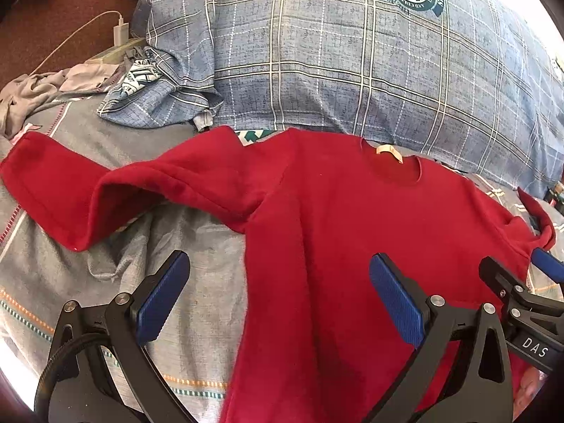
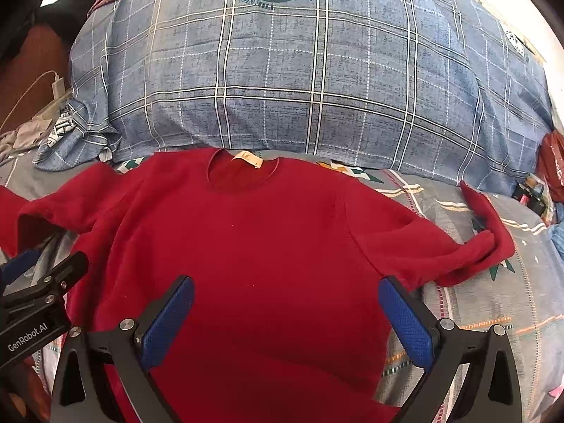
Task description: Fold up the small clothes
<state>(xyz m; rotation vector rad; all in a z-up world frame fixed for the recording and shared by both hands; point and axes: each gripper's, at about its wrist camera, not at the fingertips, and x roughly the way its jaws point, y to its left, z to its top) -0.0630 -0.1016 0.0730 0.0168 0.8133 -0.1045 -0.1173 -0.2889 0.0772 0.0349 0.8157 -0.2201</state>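
A small red long-sleeved sweater [image 1: 352, 229] lies flat on the bed, neck away from me with a beige label at the collar; it also shows in the right wrist view [image 2: 253, 246]. Its left sleeve [image 1: 88, 197] stretches out to the left with a fold at the cuff. Its right sleeve [image 2: 469, 246] stretches right and curls up at the end. My left gripper [image 1: 278, 275] is open and empty above the sweater's left edge. My right gripper [image 2: 285, 299] is open and empty over the sweater's lower body. The right gripper also shows in the left wrist view [image 1: 518, 275].
A large blue plaid pillow [image 2: 299, 81] lies just beyond the collar. The grey patterned bedsheet [image 1: 141, 299] surrounds the sweater. Crumpled grey clothes [image 1: 38, 91] and a white charger with cable [image 1: 120, 31] sit at the far left. Red and dark items [image 2: 550, 162] lie at the right edge.
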